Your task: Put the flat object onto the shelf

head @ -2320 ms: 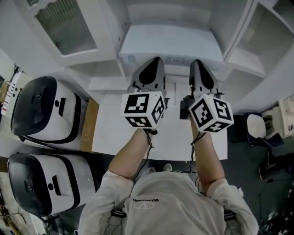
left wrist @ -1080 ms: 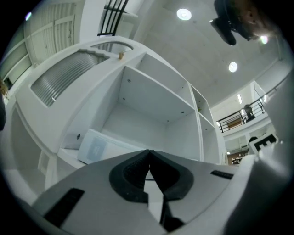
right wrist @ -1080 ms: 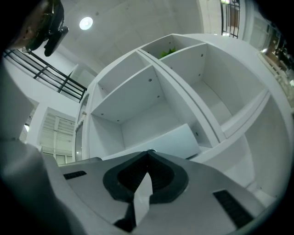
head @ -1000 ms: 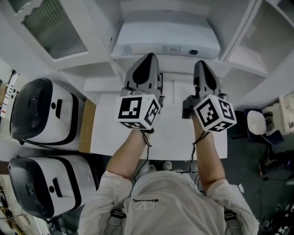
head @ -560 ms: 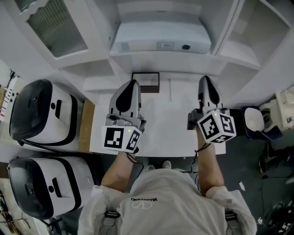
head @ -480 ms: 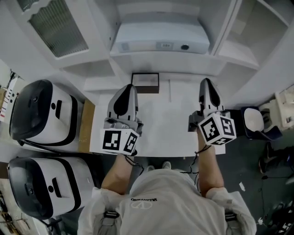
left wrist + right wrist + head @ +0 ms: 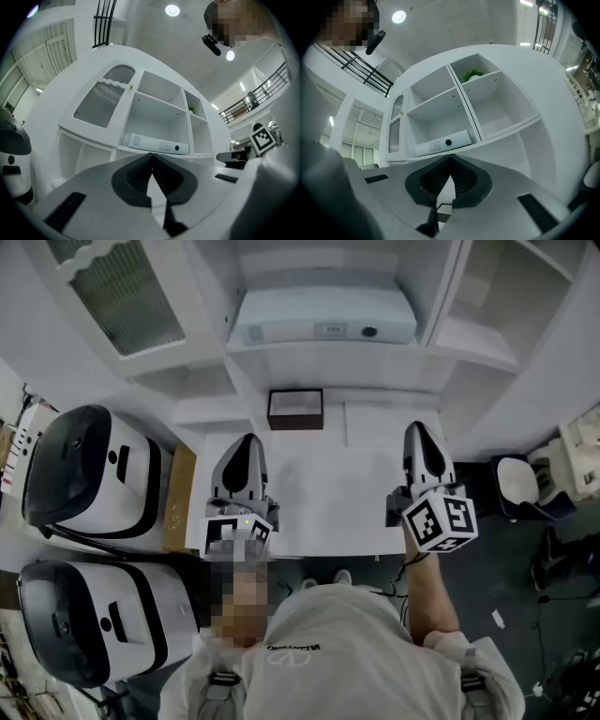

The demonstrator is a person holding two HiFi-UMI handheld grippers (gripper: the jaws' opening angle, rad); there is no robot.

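Head view: I am holding the left gripper (image 7: 246, 440) and the right gripper (image 7: 415, 428), jaws pressed together and empty, over the table (image 7: 328, 512), well short of the flat white box (image 7: 323, 317) lying on the shelf (image 7: 319, 354); gripper views: each is showing that box beyond its closed tips.

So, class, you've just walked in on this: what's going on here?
A person holds two tools over a white table. The left hand-held gripper and the right hand-held gripper are both shut and empty. The flat white object already lies on the shelf ahead of them, so the placing looks done. A small dark-rimmed box sits at the table's far edge.
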